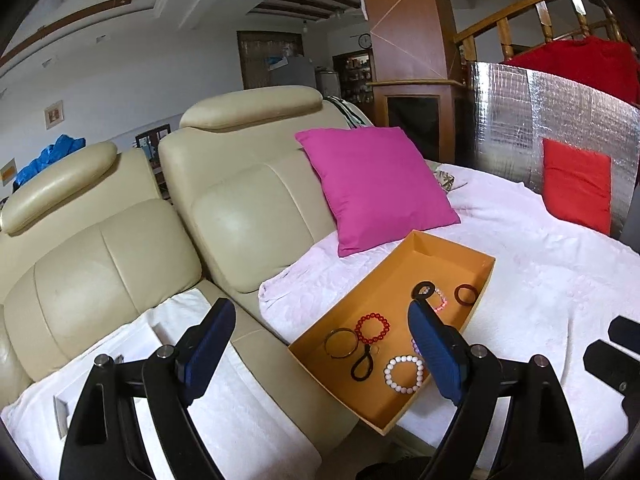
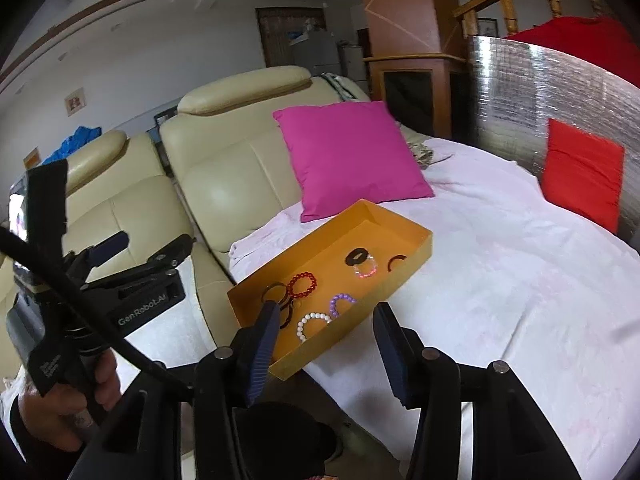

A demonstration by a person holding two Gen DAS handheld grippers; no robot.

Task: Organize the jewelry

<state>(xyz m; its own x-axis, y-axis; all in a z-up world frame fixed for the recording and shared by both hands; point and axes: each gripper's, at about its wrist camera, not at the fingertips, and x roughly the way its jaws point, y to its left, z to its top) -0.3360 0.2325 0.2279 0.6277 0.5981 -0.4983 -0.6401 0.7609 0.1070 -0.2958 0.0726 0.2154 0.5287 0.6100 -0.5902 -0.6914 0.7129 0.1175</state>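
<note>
An orange open box (image 1: 476, 254) (image 2: 416, 254) lies on a white-covered sofa seat. It holds several bracelets: red beads (image 1: 373, 328) (image 2: 303, 283), white beads (image 1: 404, 374) (image 2: 312, 322), a purple bead one (image 2: 342, 304), a thin metal bangle (image 1: 341, 343), a dark brown ring (image 1: 465, 294), a black ring (image 1: 424, 290) (image 2: 357, 257) and a black hair tie (image 1: 363, 366). My left gripper (image 1: 322, 350) is open and empty, close above the box's near end. My right gripper (image 2: 328, 346) is open and empty, at the box's near edge.
A magenta cushion (image 1: 376, 184) (image 2: 348, 156) leans behind the box. A red cushion (image 1: 576, 184) rests against a silver foil panel (image 1: 520, 116) at right. Cream sofa backrests (image 1: 240, 216) stand left. A white towel (image 1: 224, 400) lies on the left seat.
</note>
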